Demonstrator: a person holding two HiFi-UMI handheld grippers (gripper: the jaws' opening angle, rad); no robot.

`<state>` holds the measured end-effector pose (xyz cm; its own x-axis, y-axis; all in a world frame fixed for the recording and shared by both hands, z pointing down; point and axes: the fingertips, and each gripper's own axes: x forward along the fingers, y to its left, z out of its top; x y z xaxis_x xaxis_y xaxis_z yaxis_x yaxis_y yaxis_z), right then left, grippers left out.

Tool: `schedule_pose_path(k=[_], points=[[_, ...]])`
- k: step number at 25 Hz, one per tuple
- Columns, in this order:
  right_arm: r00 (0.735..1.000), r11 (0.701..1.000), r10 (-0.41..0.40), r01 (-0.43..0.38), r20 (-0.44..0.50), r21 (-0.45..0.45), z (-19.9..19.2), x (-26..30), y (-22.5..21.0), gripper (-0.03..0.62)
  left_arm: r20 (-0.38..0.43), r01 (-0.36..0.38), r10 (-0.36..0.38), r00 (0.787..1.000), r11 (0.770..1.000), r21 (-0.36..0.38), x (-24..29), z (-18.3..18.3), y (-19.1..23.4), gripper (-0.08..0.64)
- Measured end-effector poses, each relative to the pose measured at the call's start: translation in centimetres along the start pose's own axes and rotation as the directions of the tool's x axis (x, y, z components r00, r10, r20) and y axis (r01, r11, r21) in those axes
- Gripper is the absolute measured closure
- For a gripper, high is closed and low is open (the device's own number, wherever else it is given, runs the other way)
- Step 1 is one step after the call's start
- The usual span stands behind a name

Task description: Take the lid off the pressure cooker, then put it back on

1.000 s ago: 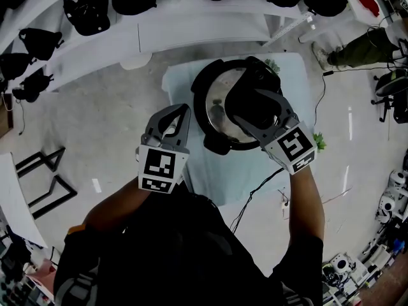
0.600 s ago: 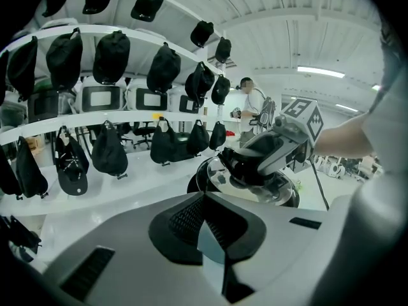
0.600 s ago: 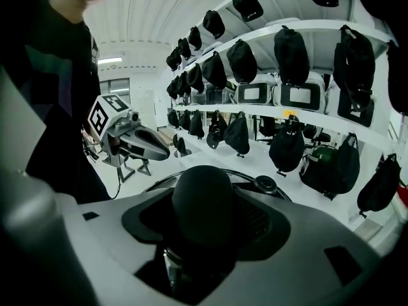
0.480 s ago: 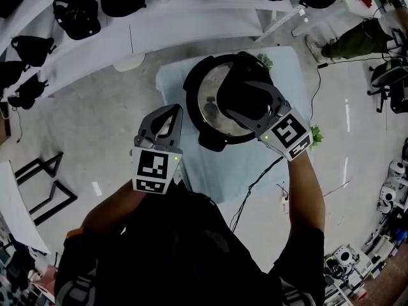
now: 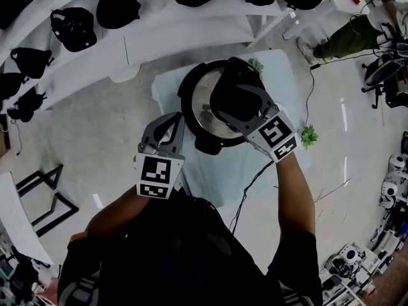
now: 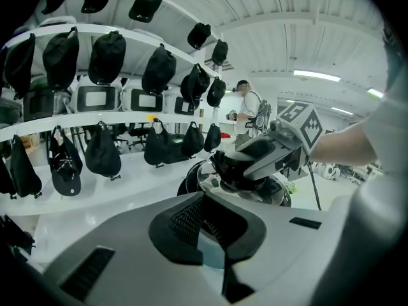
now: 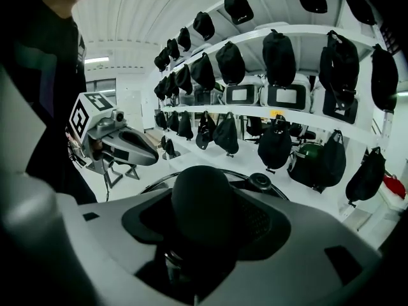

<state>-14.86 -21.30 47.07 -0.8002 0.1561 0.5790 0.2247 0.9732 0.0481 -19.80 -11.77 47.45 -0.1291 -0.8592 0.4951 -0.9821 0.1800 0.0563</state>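
The right claw [image 5: 236,93] stays clamped on the black knob [image 7: 203,199], barely shifted. The lid [image 5: 204,104] beneath it still sits on the pressure cooker [image 5: 213,146], so lifting seems unstarted. The left claw [image 5: 178,118], closed and empty, hovers beside the cooker.

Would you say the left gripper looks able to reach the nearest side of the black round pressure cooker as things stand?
Probably yes. The left gripper, jaws shut, hangs beside the pressure cooker with nothing between them; the right gripper is clamped on the lid's black knob, elsewhere.
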Motion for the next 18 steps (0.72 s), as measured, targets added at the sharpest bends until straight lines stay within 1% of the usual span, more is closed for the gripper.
schedule_pose_path(k=[5, 8, 13, 18], points=[[1.0, 1.0, 0.02, -0.02, -0.002, -0.006, -0.1, -0.2, 0.1, 0.299, 0.007, 0.017, -0.018, 1.0, 1.0, 0.005, -0.2, 0.4, -0.5, 0.554], [1.0, 1.0, 0.01, -0.009, -0.012, 0.005, 0.0, -0.1, 0.1, 0.299, 0.012, 0.029, -0.03, 0.999, 0.999, 0.014, -0.4, 0.7, -0.4, 0.554], [0.997, 0.996, -0.068, 0.069, -0.022, 0.053, 0.2, -0.3, -0.2, 0.286, 0.031, 0.06, -0.06, 0.998, 0.998, 0.026, -0.4, 1.7, -0.1, 0.554], [0.986, 0.98, -0.166, 0.168, -0.025, 0.103, 0.5, -1.1, -0.6, 0.275, 0.049, 0.111, -0.113, 0.992, 0.993, 0.043, -0.1, 2.8, 0.0, 0.554]])
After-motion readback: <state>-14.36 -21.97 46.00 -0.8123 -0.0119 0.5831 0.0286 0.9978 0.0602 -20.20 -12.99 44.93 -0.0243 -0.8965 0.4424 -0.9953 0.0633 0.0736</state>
